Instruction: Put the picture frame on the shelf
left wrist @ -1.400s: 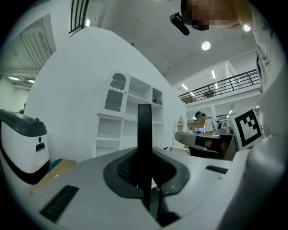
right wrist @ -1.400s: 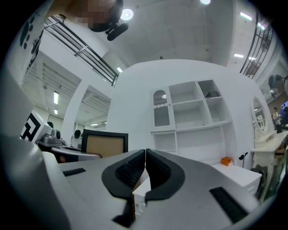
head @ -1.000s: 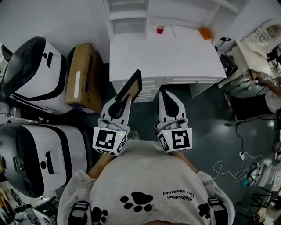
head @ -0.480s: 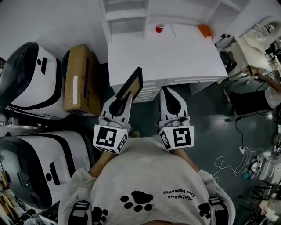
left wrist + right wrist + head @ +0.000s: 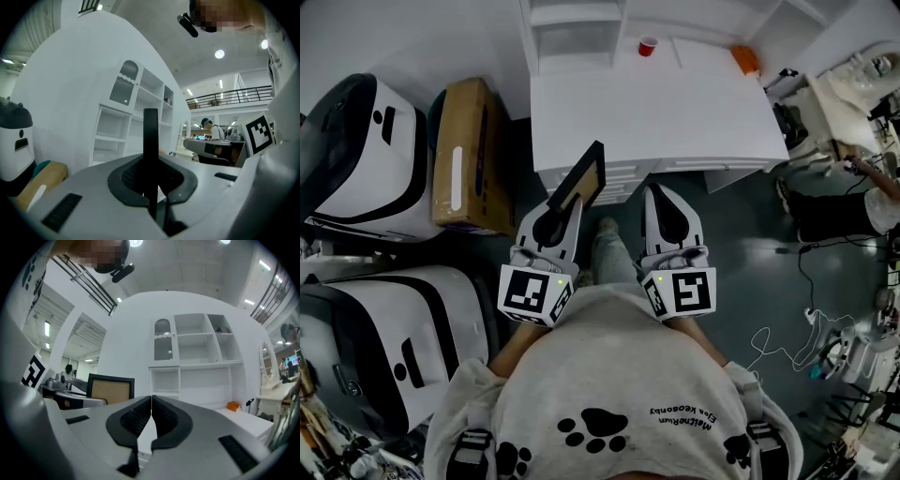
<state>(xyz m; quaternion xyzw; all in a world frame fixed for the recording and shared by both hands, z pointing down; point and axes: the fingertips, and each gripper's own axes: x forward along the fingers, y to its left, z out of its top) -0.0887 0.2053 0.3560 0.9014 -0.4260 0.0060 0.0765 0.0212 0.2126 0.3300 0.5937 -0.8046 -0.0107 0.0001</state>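
White furniture fills the upper middle of the head view: a bare white bench [image 5: 656,112] with a shelf unit [image 5: 572,42] rising behind it, a red cup [image 5: 648,45] and an orange object [image 5: 743,59] at the back. Lower down, at centre left, the left tool [image 5: 566,204] grips the picture frame [image 5: 578,183] by its lower corner, so the frame juts up over the near edge of the bench, well short of the shelf. The right tool [image 5: 656,190] sits beside it at centre right, carrying nothing. The left gripper view shows the frame edge-on as a dark bar at centre, pinched firmly between the pads, with open shelf compartments behind it at left. The right gripper view shows its own jaws pressed together with nothing between them, the frame's tan face at left and the empty compartments at upper centre. The carry looks about half done. To place the frame well, I judge it best to keep the clamp tight, lift the frame clear of the bench edge, and seat its bottom edge in a compartment, leaning it back before letting go.
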